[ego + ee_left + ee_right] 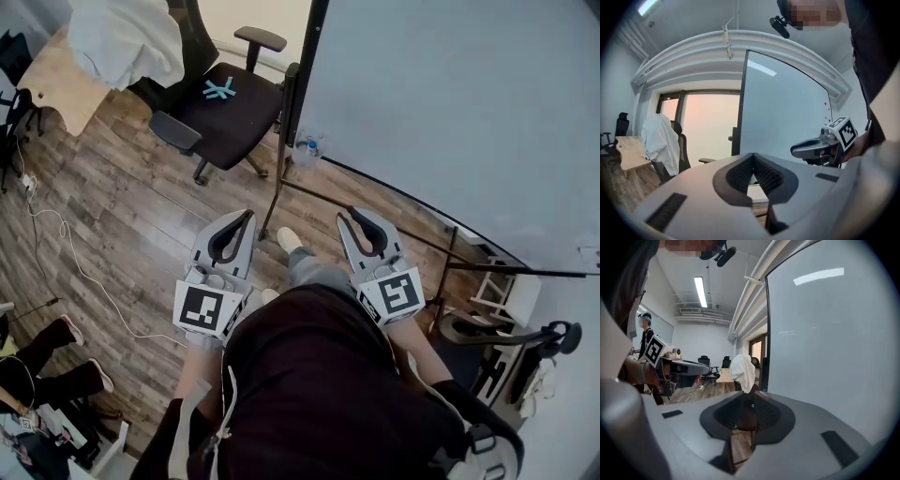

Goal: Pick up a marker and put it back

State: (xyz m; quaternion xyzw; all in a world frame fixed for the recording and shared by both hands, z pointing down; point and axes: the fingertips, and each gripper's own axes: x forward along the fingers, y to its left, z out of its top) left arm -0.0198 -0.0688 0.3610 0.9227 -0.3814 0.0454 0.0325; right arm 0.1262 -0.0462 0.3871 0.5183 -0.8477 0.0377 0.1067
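Note:
No marker shows in any view. My left gripper (246, 217) and right gripper (352, 214) are held side by side in front of my body, above the wooden floor. Both are shut with nothing between the jaws. In the left gripper view the ribbed pads (761, 171) meet at the tip of my left gripper (753, 157), and my right gripper (793, 150) hangs to its right. In the right gripper view my right gripper (749, 398) is closed too, with my left gripper (706, 367) off to the left. A large whiteboard (450, 112) stands ahead on the right.
A black office chair (225, 108) stands ahead, with a white cloth (127, 37) draped over another chair by a wooden table (61, 80). A water bottle (307, 150) sits at the whiteboard's foot. A cable (66, 244) runs over the floor. Someone's legs (47, 361) are at the left.

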